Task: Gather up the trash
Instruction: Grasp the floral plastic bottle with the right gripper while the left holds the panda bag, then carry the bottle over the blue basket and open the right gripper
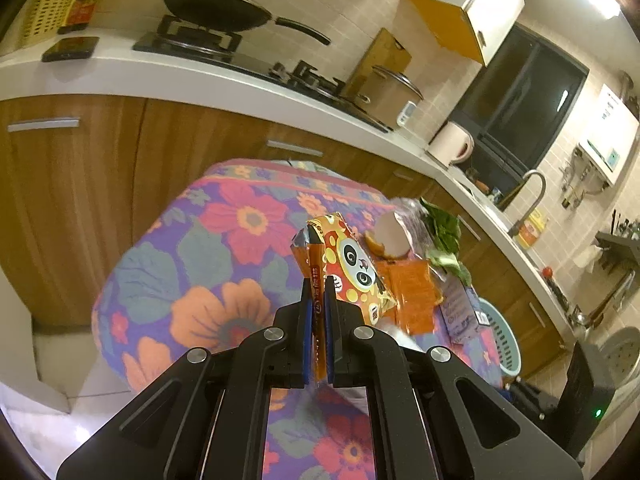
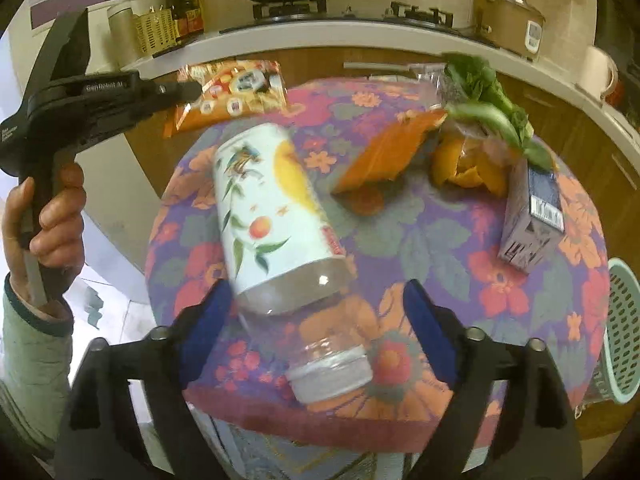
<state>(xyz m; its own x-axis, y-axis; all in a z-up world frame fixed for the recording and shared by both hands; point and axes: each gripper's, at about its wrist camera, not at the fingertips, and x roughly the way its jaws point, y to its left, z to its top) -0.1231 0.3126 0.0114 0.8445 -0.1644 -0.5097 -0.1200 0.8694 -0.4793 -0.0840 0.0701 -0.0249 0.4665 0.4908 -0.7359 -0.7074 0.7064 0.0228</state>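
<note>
Between your left hand-held gripper (image 1: 319, 280) pads: snack wrapper (image 1: 352, 268), pinched. Your right hand-held gripper (image 2: 320, 300): spread around bottle (image 2: 280, 224).

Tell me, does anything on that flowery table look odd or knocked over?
Yes. The clear plastic bottle with a white peach-print label lies tipped on its side on the floral tablecloth, its white cap toward the near edge. Orange peel and leafy greens lie loose farther back.
</note>
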